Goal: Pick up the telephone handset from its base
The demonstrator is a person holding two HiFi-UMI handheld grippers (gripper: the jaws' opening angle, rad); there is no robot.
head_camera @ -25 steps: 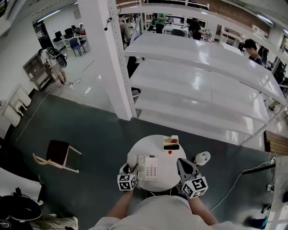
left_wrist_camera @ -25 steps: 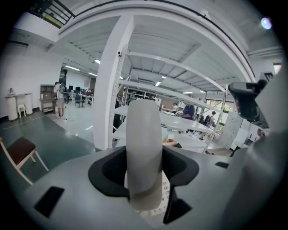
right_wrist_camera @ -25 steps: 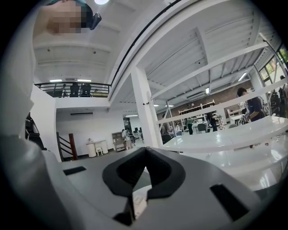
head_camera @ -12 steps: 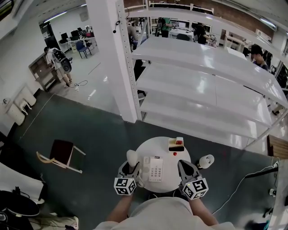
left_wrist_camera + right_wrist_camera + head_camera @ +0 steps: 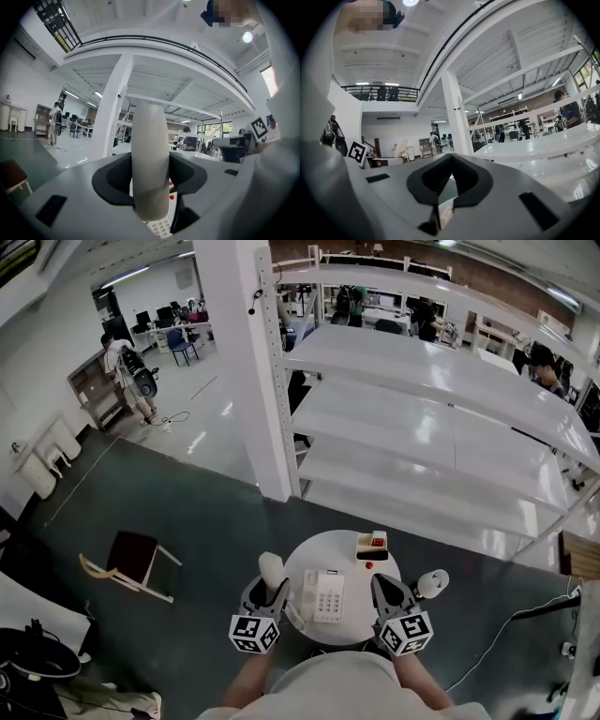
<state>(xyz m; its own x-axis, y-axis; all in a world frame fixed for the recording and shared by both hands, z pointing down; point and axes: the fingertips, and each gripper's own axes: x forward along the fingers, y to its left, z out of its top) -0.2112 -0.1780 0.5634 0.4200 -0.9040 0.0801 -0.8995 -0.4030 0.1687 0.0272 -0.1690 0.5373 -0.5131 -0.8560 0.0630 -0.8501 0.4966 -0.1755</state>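
The white handset (image 5: 271, 568) stands upright between the jaws of my left gripper (image 5: 265, 592), lifted clear of its base and just off the table's left edge. In the left gripper view the handset (image 5: 150, 140) fills the gap between the dark pads and my left gripper (image 5: 150, 161) is shut on it. The white phone base (image 5: 326, 596) with its keypad lies on the round white table (image 5: 342, 554); part of the keypad (image 5: 161, 227) shows below the handset. My right gripper (image 5: 386, 589) hovers over the table's right side, jaws together and holding nothing (image 5: 451, 161).
A small red-and-white box (image 5: 372, 542) and a red button (image 5: 369, 565) sit at the table's far side. A white cup-like object (image 5: 431, 583) stands off its right edge. White shelving (image 5: 441, 427) rises beyond, and a chair (image 5: 131, 559) stands at left.
My left gripper has risen with the handset, lifting it off the base's left side and away from the table. The right gripper has stayed about where it was.
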